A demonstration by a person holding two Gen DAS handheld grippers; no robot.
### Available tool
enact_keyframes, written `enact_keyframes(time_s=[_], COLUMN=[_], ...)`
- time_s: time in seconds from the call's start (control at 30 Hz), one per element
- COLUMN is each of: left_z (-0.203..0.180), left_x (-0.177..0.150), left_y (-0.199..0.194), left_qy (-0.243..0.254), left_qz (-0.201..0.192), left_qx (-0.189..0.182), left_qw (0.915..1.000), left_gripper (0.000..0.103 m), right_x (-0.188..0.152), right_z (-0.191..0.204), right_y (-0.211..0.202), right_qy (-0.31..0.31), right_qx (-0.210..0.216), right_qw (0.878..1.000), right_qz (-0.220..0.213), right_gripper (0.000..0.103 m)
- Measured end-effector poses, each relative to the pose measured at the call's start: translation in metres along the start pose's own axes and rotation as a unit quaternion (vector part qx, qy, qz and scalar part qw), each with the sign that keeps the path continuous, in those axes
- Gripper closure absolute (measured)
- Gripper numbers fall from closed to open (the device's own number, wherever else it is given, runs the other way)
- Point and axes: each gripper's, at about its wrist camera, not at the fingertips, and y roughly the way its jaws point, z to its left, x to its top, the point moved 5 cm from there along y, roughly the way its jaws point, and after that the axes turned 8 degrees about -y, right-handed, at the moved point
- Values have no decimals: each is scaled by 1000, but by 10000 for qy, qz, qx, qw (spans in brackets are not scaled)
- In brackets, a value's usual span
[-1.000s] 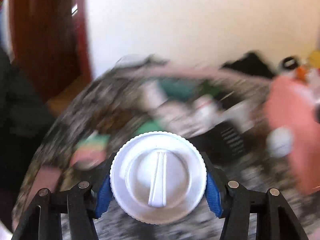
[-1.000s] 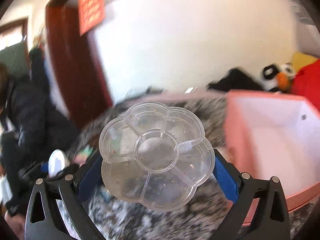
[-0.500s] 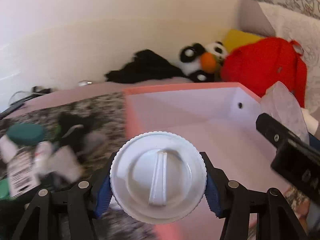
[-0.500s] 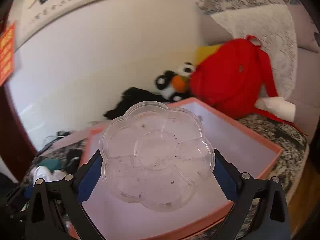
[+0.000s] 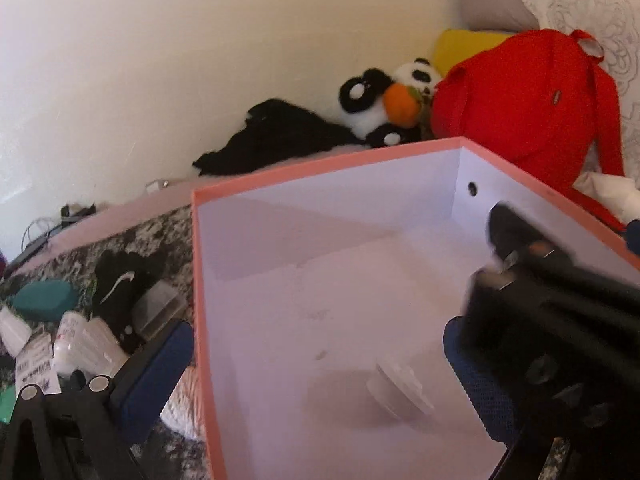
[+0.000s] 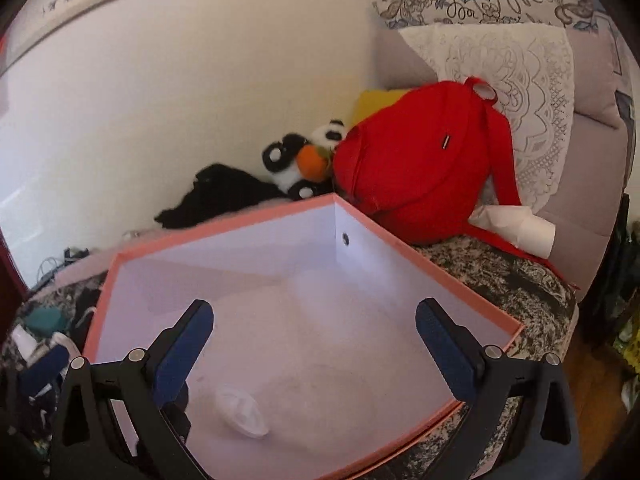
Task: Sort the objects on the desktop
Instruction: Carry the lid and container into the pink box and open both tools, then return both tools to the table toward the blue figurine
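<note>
- Looking down through both wrist cameras, I see the pink box (image 6: 472,292) with its white inside, sitting on a mottled grey-and-black surface.
- My left tongs (image 5: 316,356) are opening and stand wide; one blue pad sits outside the box's left wall and the other over its inside, with nothing pressed between them.
- Below them, the white ribbed lid (image 5: 400,392) is inside the box near the bottom, tilted and blurred; I cannot tell whether it rests on the floor of the box.
- The same lid shows in the right wrist view as a pale blurred oval low in the box, close to the near left corner.
- My right tongs (image 6: 314,340) stand wide over the box with nothing between the blue pads.
- I can make out only a faint round outline on the box floor beneath them; I cannot say what it is.
- In the left wrist view the black frame of the right tongs crosses the box's right side, blurred.
- Left of the box lie a teal lid (image 5: 44,300), white bottles (image 5: 88,344) and a black cloth (image 5: 124,280).
- Behind the box sit a red backpack (image 6: 420,160), a panda plush (image 6: 300,164) and black fabric (image 6: 216,196) against the wall.
</note>
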Motion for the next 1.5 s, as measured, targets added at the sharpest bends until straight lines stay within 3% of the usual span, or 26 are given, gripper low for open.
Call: enact_keyframes(time_s=[0.13,0.33,0.57,0.8,1.3,1.5], left_z=[24,66,120,168,267,317], left_x=[-1,-2,-14,-27,-57,-73], left_y=[-7,-45,-84,-97,-111,-111], left_qy=[-241,-214,-356,-514,-1017,-1473], left_qz=[1,-416,-679,-761,-549,-276], left_qx=[73,559,1004,1429,2003,1998], left_qw=[9997,9973,9920,9855,9729,9683], left_gripper=[0,0,0,0,0,0], right_x=[7,14,9,-2,-31,-40], right_z=[4,27,92,149,238,257], right_y=[-13,-37,-66,-81,-109,-108], right_qy=[116,192,-558,-1047,-1839,-1790], right_qx=[159,610,890,1131,1566,1974], right_qw=[9995,9961,9897,9820,9626,9590], right_qz=[-247,-615,-969,-1093,-1223,-962], right_gripper=[0,0,0,0,0,0])
